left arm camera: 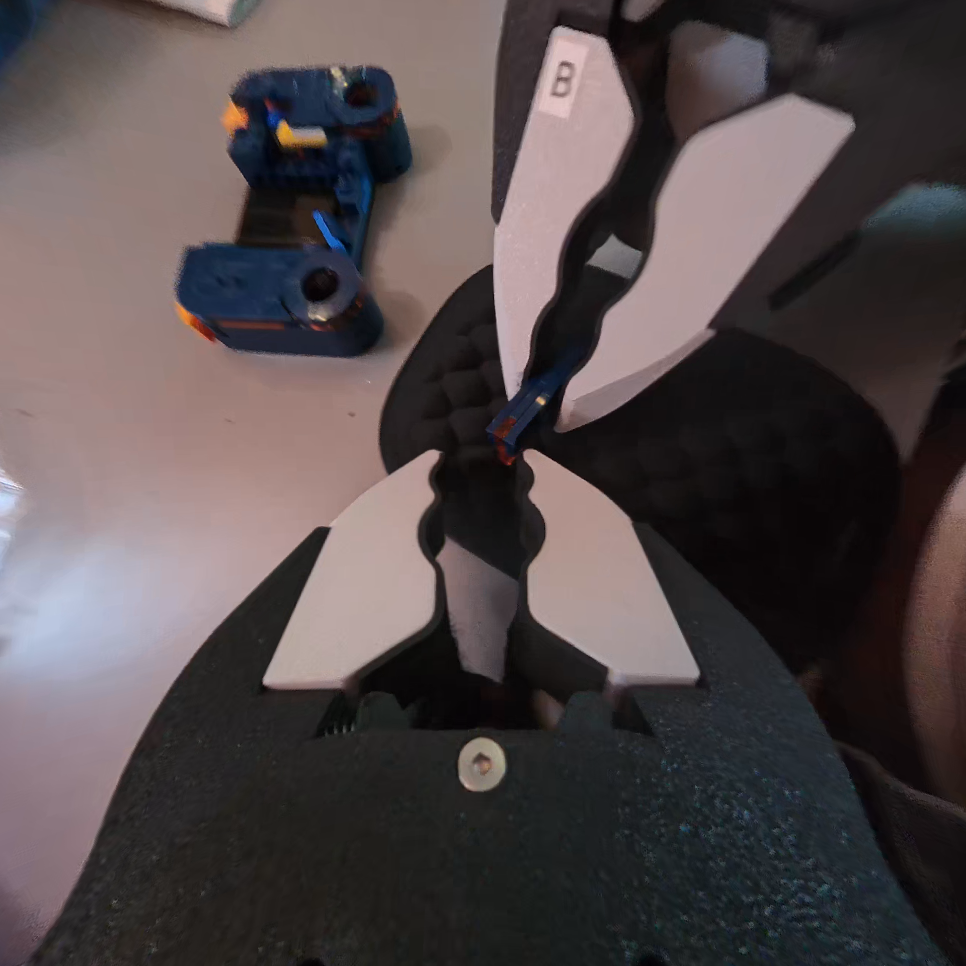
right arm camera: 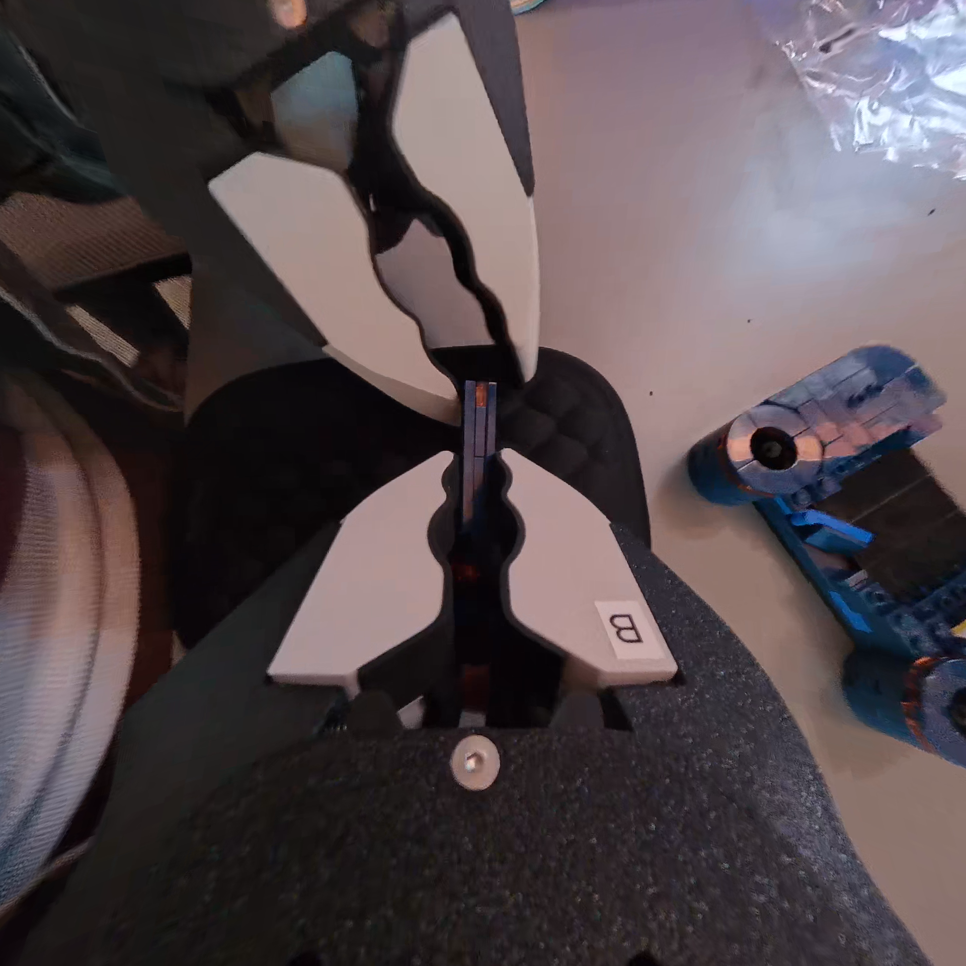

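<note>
Over a pale worktop (left arm camera: 130, 470), the right tongs (right arm camera: 478, 455) clamp a blue strip (right arm camera: 476, 434) whose far end meets the empty, slightly parted left tongs (left arm camera: 483, 460), steadying it near a blue assembly (left arm camera: 298, 209).

Both wrist views face each other closely, sharing the blue assembly (left arm camera: 292, 219).

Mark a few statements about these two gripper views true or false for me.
1. The right gripper is shut on a thin blue piece. True.
2. The left gripper holds the large blue and orange assembly. False: the assembly lies on the table, apart from both grippers.
3. The two grippers point the same way, side by side. False: they face each other, tip to tip.
4. A black textured pad lies under the gripper tips. True.
</note>
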`<action>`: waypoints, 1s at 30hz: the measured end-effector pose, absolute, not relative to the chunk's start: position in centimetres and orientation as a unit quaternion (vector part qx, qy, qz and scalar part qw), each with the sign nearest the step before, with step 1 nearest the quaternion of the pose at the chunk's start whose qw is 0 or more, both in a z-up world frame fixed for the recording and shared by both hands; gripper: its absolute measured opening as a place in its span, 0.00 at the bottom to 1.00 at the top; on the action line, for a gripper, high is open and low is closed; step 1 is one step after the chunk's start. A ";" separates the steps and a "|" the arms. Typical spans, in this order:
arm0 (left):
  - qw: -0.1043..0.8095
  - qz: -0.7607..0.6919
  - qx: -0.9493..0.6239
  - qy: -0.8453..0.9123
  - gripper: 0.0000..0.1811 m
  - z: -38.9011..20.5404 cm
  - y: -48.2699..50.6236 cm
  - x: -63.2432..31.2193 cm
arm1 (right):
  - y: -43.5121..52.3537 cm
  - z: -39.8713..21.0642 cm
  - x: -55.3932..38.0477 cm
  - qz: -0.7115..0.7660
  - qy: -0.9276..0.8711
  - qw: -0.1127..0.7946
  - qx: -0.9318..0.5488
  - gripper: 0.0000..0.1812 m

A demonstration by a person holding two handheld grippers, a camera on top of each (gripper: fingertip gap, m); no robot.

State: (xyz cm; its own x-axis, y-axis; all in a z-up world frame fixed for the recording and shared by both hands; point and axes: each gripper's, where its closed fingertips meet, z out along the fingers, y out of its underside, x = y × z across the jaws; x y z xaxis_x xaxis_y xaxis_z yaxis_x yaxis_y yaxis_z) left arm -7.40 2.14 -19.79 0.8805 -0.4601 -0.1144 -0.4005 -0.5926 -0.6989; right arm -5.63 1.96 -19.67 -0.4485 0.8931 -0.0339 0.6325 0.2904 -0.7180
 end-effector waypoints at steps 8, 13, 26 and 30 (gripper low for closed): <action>0.376 0.226 -0.753 0.490 0.12 -19.2 3.5 -7.0 | 2.2 -19.9 -5.1 0.419 -0.719 0.066 -0.551 0.06; 0.334 0.229 -0.738 0.540 0.10 -19.5 3.4 -6.7 | 2.0 -19.7 -4.7 0.416 -0.735 0.038 -0.534 0.06; 0.427 0.081 -0.838 0.329 0.09 -18.5 3.4 -7.8 | 3.1 -15.8 -5.1 0.434 -0.725 0.323 -0.425 0.37; 0.456 -0.086 -0.849 0.255 0.09 -17.5 2.8 -6.1 | 2.9 -13.3 -3.3 0.445 -0.691 0.466 -0.327 0.35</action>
State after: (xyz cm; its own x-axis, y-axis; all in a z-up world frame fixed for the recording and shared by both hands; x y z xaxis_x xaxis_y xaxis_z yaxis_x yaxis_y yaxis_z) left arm -6.14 2.75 -17.45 0.8553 -0.5108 -0.0866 -0.3544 -0.4550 -0.8169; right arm -3.28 2.94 -13.33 -0.3513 0.8665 0.3546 0.0369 0.3913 -0.9195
